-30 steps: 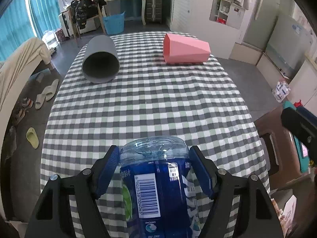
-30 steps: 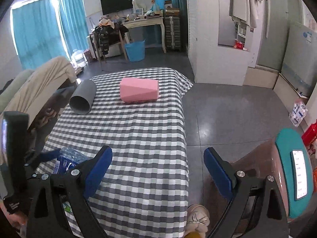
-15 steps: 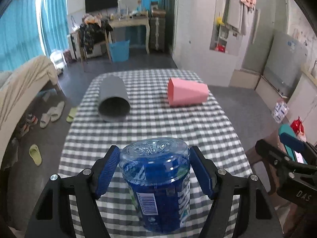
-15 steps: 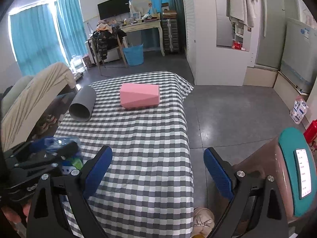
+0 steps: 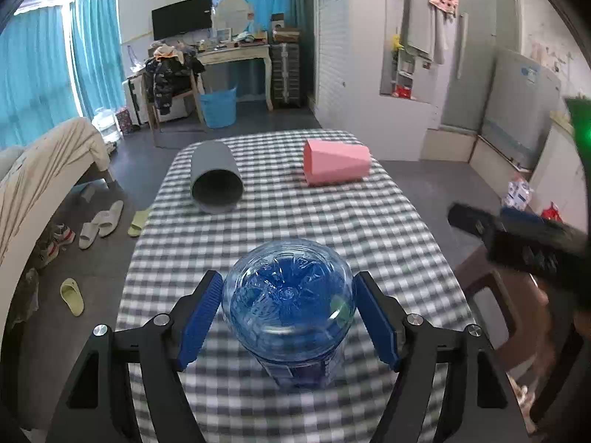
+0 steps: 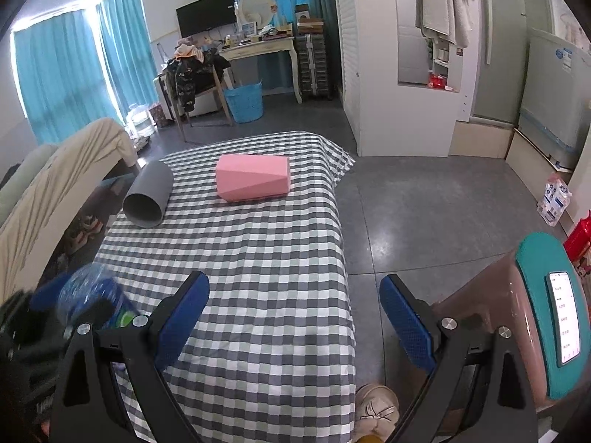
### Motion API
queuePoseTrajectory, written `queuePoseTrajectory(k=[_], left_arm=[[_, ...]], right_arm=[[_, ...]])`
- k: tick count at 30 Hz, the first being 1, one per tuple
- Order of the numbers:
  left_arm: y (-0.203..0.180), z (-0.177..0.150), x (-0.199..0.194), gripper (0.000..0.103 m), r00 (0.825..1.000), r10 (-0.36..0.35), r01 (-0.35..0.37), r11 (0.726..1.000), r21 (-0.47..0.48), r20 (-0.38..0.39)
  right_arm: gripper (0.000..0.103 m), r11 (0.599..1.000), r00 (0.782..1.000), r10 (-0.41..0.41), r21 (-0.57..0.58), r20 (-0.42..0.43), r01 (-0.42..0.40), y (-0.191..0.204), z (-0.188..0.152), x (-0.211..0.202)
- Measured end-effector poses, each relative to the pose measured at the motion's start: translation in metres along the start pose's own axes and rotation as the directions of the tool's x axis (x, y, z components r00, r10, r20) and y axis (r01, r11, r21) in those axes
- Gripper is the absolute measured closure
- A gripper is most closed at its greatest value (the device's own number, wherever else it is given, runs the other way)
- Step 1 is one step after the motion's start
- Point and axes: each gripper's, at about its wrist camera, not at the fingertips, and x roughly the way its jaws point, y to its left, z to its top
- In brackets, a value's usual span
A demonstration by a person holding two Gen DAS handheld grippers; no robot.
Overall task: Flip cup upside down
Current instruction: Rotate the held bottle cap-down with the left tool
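Observation:
A clear blue plastic cup [image 5: 290, 302] with a barcode label sits between the blue pads of my left gripper [image 5: 289, 317], which is shut on it. Its ribbed base faces the camera and its body runs down toward the checked tablecloth [image 5: 295, 214]; I cannot tell whether it touches the cloth. In the right wrist view the same blue cup [image 6: 90, 295] shows blurred at the lower left. My right gripper [image 6: 295, 317] is open and holds nothing, over the table's near right corner. It shows as a dark blur [image 5: 517, 236] at the right of the left wrist view.
A grey cup [image 5: 216, 181] lies on its side at the far left of the table, mouth toward me. A pink faceted cup [image 5: 336, 162] lies at the far right. A brown stool with a teal phone holder [image 6: 546, 313] and a shoe [image 6: 376, 406] are by the table's right edge.
The left gripper has tilted with the cup: its label side faced the camera before, now its base does. The right gripper has barely moved.

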Motion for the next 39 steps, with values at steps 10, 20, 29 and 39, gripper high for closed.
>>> queuePoseTrajectory(k=[10,20,29,39], left_arm=[[-0.012,-0.032,0.031,0.017,0.996,-0.042,0.043,0.999,0.013,-0.076],[-0.013,-0.041,0.033,0.033,0.998,-0.050,0.050,0.999,0.013,0.028],[-0.009,-0.007,0.064,0.033,0.997,-0.016,0.015,1.000,0.014,0.069],[-0.006,-0.007,0.077,0.033,0.998,-0.016,0.016,1.000,0.009,0.060]], right_arm=[[0.009,1.000,1.000,0.011,-0.017,0.007,-0.011,0.004,-0.001,-0.004],[0.009,1.000,1.000,-0.001,-0.002,-0.009,0.001,0.000,-0.001,0.001],[0.009,1.000,1.000,-0.007,-0.011,-0.022,0.007,0.001,-0.001,0.007],[0.009,1.000,0.999,-0.016,-0.014,-0.037,0.015,0.003,-0.001,0.015]])
